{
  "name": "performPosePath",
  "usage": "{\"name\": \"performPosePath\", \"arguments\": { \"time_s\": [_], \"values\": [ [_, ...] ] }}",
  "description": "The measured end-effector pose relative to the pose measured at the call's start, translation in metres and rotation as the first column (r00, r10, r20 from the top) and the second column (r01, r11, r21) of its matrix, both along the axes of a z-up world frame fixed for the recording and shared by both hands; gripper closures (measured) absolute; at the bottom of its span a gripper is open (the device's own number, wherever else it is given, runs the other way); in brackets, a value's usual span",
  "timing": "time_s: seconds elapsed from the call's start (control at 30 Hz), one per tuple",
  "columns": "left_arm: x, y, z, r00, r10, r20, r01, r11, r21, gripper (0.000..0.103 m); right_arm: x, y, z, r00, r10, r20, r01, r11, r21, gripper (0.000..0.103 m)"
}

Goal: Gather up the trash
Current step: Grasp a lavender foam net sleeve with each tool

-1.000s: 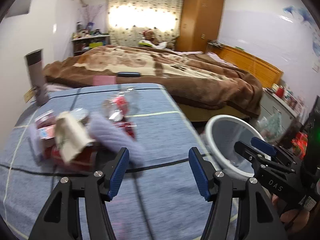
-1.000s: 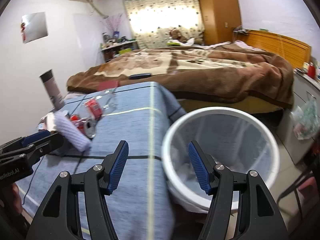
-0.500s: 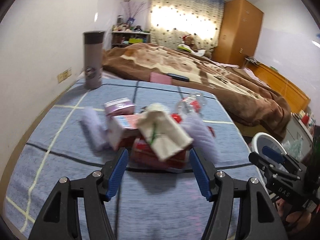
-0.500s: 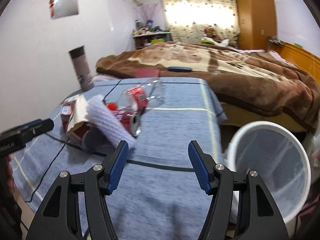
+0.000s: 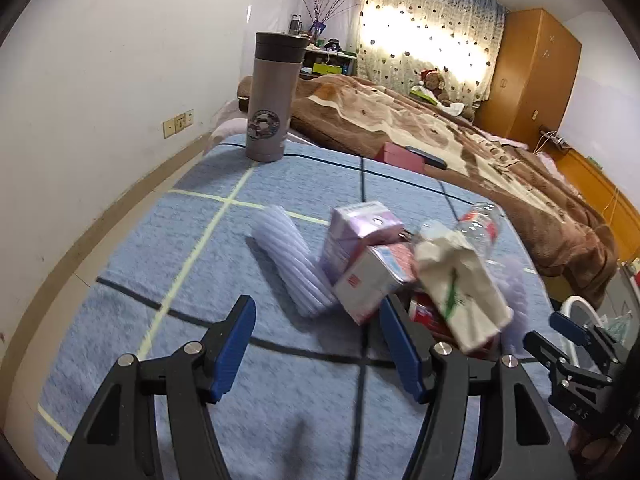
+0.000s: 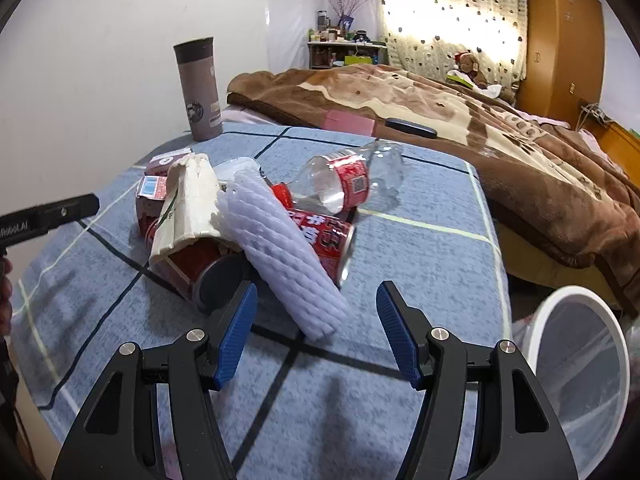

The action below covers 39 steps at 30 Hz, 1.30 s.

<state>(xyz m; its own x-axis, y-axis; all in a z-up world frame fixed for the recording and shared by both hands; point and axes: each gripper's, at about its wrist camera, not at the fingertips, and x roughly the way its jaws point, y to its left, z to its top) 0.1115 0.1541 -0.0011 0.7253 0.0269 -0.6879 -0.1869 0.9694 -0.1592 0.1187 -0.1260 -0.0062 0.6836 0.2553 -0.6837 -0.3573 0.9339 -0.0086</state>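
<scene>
A heap of trash lies on the blue cloth-covered table point(image 5: 200, 280): a white ribbed foam sleeve point(image 6: 288, 252), red cans point(image 6: 324, 236), a clear plastic bottle point(image 6: 352, 180), a crumpled white carton point(image 6: 188, 204) and small drink cartons point(image 5: 360, 236). My left gripper point(image 5: 316, 344) stands open, empty, just short of the heap's near left side. My right gripper point(image 6: 316, 328) is open too, with the foam sleeve's near end just beyond its fingertips. Neither touches anything. The right gripper point(image 5: 576, 344) also shows in the left wrist view.
A white bin point(image 6: 576, 360) stands on the floor past the table's right edge. A grey thermos point(image 5: 272, 96) stands upright at the table's far left corner. Behind is a bed with a brown blanket point(image 6: 440, 120). A white wall runs along the left.
Both views have swung left from the bin to the heap. The trash now lies straight ahead of both grippers and closer. Both grippers stay open and empty.
</scene>
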Motion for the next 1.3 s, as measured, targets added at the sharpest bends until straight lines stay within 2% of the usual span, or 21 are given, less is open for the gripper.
{"name": "performPosePath", "arguments": {
  "time_s": [0.1, 0.3, 0.4, 0.43, 0.5, 0.6, 0.67, 0.73, 0.8, 1.03, 1.17, 1.23, 1.3],
  "values": [
    [0.011, 0.009, -0.006, 1.0, 0.006, -0.019, -0.007, 1.0, -0.029, 0.036, 0.003, 0.006, -0.001, 1.0, -0.006, 0.005, 0.006, 0.999, -0.032, 0.039],
    [0.031, 0.019, -0.02, 0.998, 0.036, -0.058, -0.038, 0.999, -0.029, 0.036, 0.007, 0.009, -0.003, 1.0, -0.022, -0.009, 0.022, 1.0, -0.017, 0.039],
    [0.043, 0.026, -0.026, 0.996, 0.039, -0.077, -0.045, 0.996, -0.074, 0.036, 0.01, 0.012, -0.005, 1.0, -0.026, -0.01, 0.026, 0.999, -0.019, 0.039],
    [0.045, 0.027, -0.027, 0.996, 0.045, -0.077, -0.05, 0.996, -0.068, 0.036, 0.011, 0.012, -0.005, 0.999, -0.031, -0.009, 0.031, 0.999, -0.015, 0.04],
    [0.051, 0.025, -0.03, 0.995, 0.053, -0.085, -0.056, 0.998, -0.032, 0.036, 0.014, 0.012, -0.006, 0.999, -0.035, -0.013, 0.035, 0.999, -0.006, 0.045],
    [0.059, 0.028, -0.036, 0.994, 0.037, -0.105, -0.045, 0.996, -0.075, 0.036, 0.017, 0.013, -0.008, 0.999, -0.032, -0.023, 0.032, 0.999, -0.004, 0.056],
    [0.064, 0.03, -0.041, 0.992, 0.048, -0.115, -0.055, 0.997, -0.059, 0.036, 0.017, 0.014, -0.009, 0.999, -0.035, -0.028, 0.035, 0.999, -0.004, 0.06],
    [0.066, 0.032, -0.043, 0.992, 0.045, -0.12, -0.055, 0.995, -0.084, 0.036, 0.018, 0.014, -0.01, 0.999, -0.037, -0.03, 0.038, 0.999, 0.006, 0.063],
    [0.068, 0.031, -0.042, 0.993, 0.038, -0.113, -0.047, 0.996, -0.075, 0.036, 0.016, 0.013, -0.009, 0.999, -0.041, -0.025, 0.041, 0.999, 0.018, 0.068],
    [0.083, 0.037, -0.048, 0.989, 0.064, -0.132, -0.075, 0.994, -0.084, 0.037, 0.017, 0.011, -0.009, 0.998, -0.051, -0.041, 0.053, 0.997, 0.056, 0.076],
    [0.084, 0.039, -0.049, 0.988, 0.085, -0.125, -0.097, 0.991, -0.094, 0.049, 0.017, 0.009, -0.009, 0.997, -0.056, -0.047, 0.059, 0.995, 0.078, 0.077],
    [0.084, 0.038, -0.05, 0.989, 0.074, -0.13, -0.087, 0.991, -0.1, 0.063, 0.018, 0.008, -0.009, 0.997, -0.062, -0.054, 0.067, 0.994, 0.091, 0.078],
    [0.085, 0.036, -0.051, 0.99, 0.057, -0.131, -0.073, 0.991, -0.116, 0.069, 0.018, 0.007, -0.008, 0.997, -0.065, -0.053, 0.07, 0.992, 0.103, 0.079]
  ]
}}
